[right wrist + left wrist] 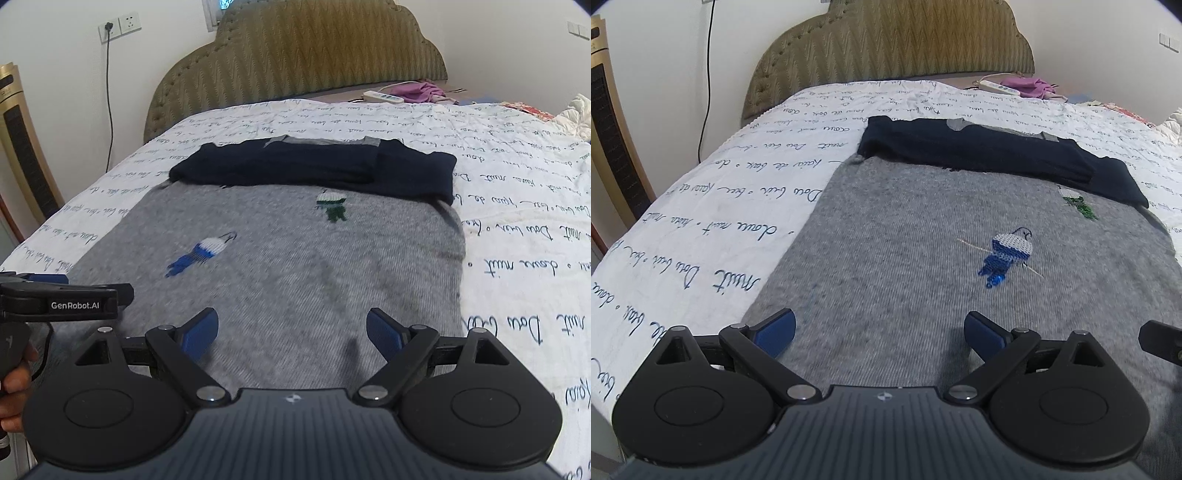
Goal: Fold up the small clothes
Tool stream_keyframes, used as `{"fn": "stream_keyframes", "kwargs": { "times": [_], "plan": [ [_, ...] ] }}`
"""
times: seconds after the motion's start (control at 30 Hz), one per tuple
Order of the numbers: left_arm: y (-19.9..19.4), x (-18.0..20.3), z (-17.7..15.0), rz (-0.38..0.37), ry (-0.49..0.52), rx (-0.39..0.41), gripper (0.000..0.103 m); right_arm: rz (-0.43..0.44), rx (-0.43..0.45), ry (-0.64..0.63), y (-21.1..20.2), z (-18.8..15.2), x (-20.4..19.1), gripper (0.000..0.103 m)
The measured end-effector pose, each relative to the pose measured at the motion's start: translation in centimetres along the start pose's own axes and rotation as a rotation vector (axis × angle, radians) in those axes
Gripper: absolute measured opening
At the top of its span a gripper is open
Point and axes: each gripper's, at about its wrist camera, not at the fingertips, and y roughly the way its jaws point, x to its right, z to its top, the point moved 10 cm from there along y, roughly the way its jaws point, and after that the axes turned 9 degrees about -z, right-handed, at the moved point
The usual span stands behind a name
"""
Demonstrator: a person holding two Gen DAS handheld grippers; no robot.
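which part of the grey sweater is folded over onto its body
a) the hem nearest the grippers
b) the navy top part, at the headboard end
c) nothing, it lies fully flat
b: the navy part lies doubled across the far end of the grey sweater.

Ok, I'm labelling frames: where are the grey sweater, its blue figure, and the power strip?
grey sweater [295, 266], right wrist view, bare knit at mid-body.
blue figure [1006, 253], left wrist view, its blue-and-white middle.
power strip [382, 97], right wrist view, its white casing.
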Motion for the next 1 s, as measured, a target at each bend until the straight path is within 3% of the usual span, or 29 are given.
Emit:
{"fn": "stream_keyframes", "kwargs": {
  "times": [0.3, 0.77, 0.9, 1.0],
  "plan": [
    [-1.5, -0.4, -1.0, 0.001, -0.001, -0.006, 0.102, 0.000, 0.021, -0.021, -2.3, -0.9, -0.4, 0.088],
    [-2.5, -0.5, -2.3, -0.018, 0.035, -0.024, 0.102, 0.039, -0.008, -0.009, -2.6, -2.5, -0.4, 0.088],
    [-2.9, -0.8, -2.9, -0.050, 0.060, -0.045, 0.102, 0.041, -0.011, 0.006, -3.0, -3.1, 0.0, 0.088],
    [-3.8, -1.5, -2.9, -0.103, 0.061, -0.016, 0.102, 0.034, -0.007, 0.026, -3.3, -3.3, 0.9, 0.088]
  ]
}}
